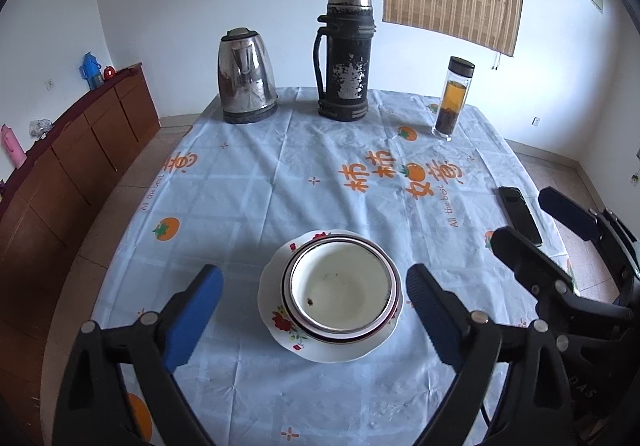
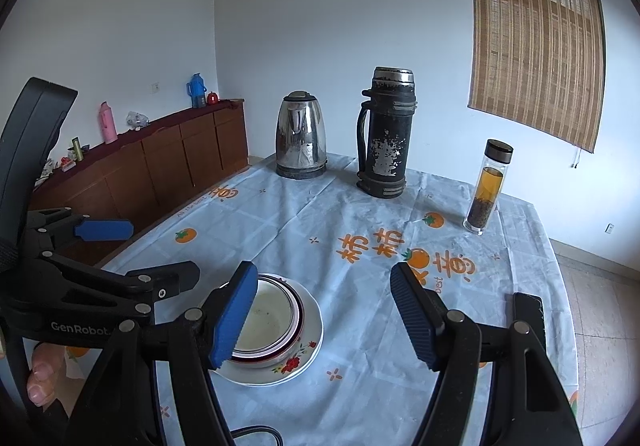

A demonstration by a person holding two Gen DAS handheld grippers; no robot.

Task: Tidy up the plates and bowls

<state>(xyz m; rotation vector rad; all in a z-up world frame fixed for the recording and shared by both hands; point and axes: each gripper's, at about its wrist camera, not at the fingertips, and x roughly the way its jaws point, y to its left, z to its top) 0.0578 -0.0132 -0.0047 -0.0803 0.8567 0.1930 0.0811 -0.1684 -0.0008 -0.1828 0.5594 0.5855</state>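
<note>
The left gripper (image 1: pixel 314 310) stands wide open, its blue pads clear on either side of the white enamel bowl (image 1: pixel 340 292), which sits nested in a flowered white plate (image 1: pixel 280 326), evidently stacked to tidy them. The right gripper (image 2: pixel 324 320) gapes empty at the stack's three o'clock. How many dishes lie beneath the bowl is hard to tell. At twelve o'clock stand a steel kettle (image 1: pixel 246 75) and a worn black flask (image 1: pixel 346 57).

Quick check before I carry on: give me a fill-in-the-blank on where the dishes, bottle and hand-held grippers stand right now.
1. The white bowl sits nested on top of the floral ____.
2. The left hand-held gripper has its jaws ____ on either side of the stack, not touching it.
3. The tea bottle stands to the right of the black ____.
4. The right hand-held gripper holds ____.

Missing words: plate; open; thermos; nothing
</note>
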